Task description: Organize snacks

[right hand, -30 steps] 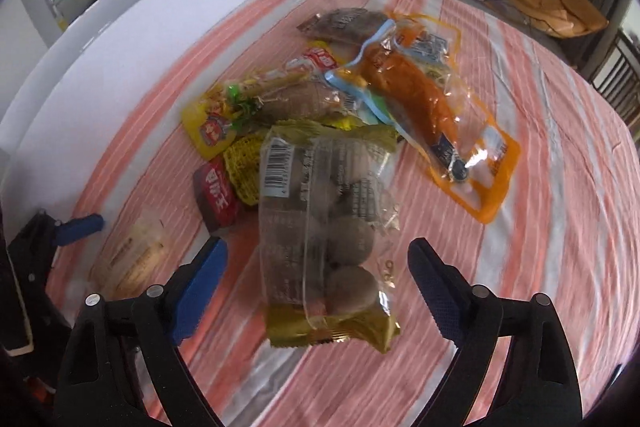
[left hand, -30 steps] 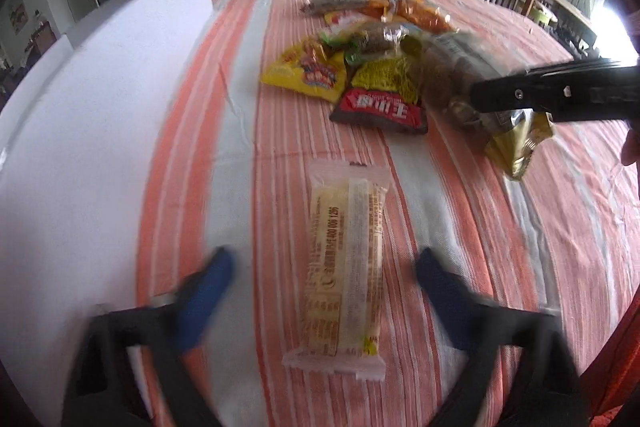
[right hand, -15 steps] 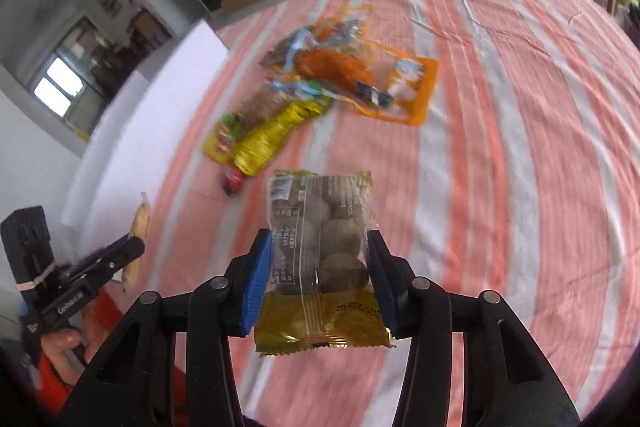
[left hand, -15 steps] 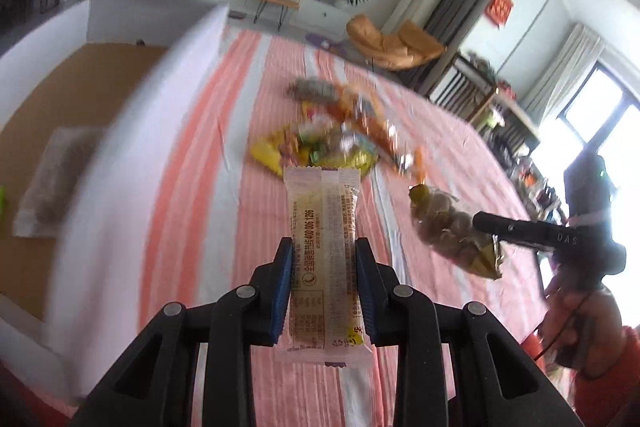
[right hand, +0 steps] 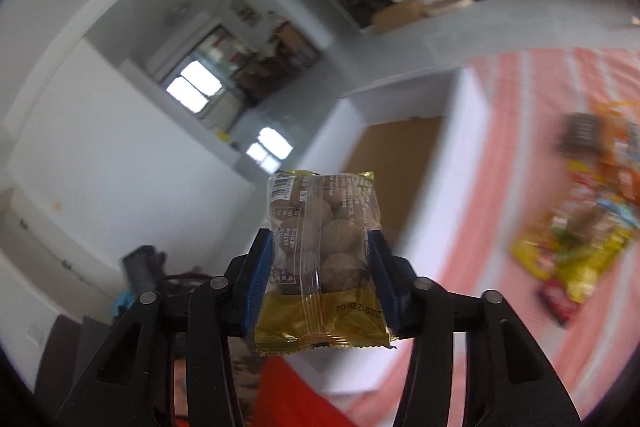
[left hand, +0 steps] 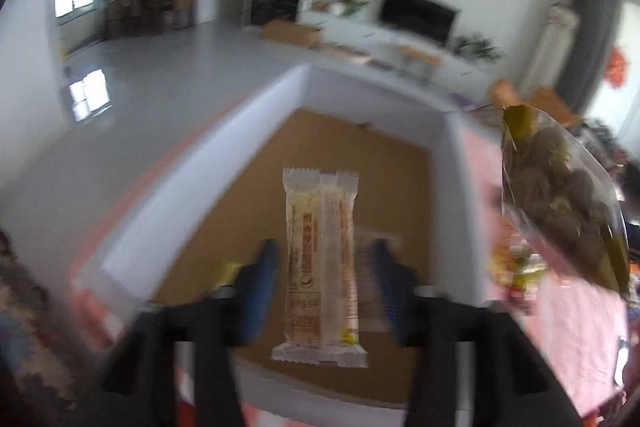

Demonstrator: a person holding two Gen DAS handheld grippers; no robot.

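Your left gripper is over the white box with the brown cardboard floor. Its blue jaws have just been opening, and now they stand apart. The long pale snack bar in its clear wrapper is between them, but there is a gap on each side, so the pads do not press on it. The bar points straight away from you, above the brown floor of the box. The picture is blurry, so you cannot tell if the bar touches anything.

Your right gripper is clamped on the bag of walnuts. It is a clear bag with a gold bottom edge, and the blue pads squeeze it on both sides. Its jaws have just opened a little wider, but they grip the bag. The bag stands up from the jaws. In the left view you can see the same bag up in the air on the right, beside the box wall.

The rest of the snacks lie in a heap on the table with the orange and white striped cloth, to the right of the box.
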